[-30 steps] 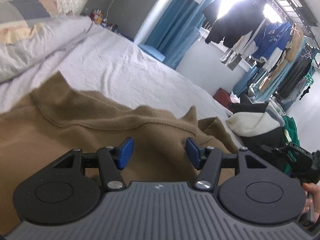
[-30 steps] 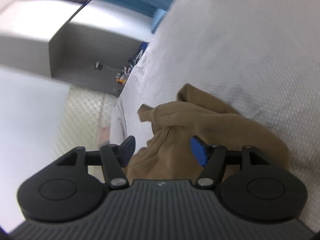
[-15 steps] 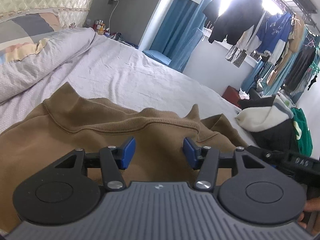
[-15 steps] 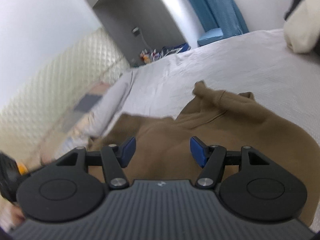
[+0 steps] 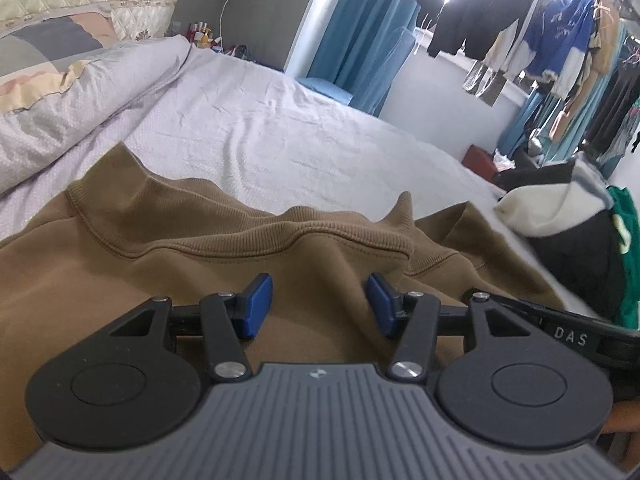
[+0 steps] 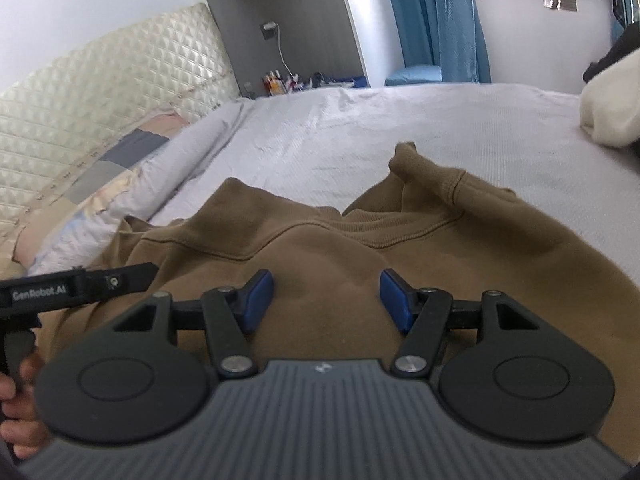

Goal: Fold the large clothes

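Bed point(image 5: 304, 128) w/ pale grey sheet fills most of both views; quilted cream headboard point(image 6: 92, 92) at its head end. Rolled-up duvet point(image 5: 80, 92), grey w/ patchwork patches, lies along the headboard side.

Brown sweatshirt point(image 5: 168, 264) lies spread on the sheet at the near edge of the bed, right under both tools. Ribbed collar point(image 5: 320, 232) points toward mid-bed; a cuff or corner sticks up on the right side point(image 6: 416, 160). Fabric is wrinkled, not flat.

Pile of other clothes point(image 5: 560, 216) (cream, black, green) sits at the bed's right edge, near the sweatshirt but apart from it. Clothes rack point(image 5: 532, 36) w/ hanging garments by the window; blue curtains point(image 5: 360, 32) beyond the bed. Nightstand clutter point(image 6: 276, 80) — small bottles, can't tell which — in the far corner.

Left gripper point(image 5: 320, 304): blue pads spread apart, nothing between them, hovering just over the sweatshirt body. Right gripper point(image 6: 326, 300): same, pads wide, over the chest area below the collar. Contact w/ fabric — can't tell for either.

No containers in sight.
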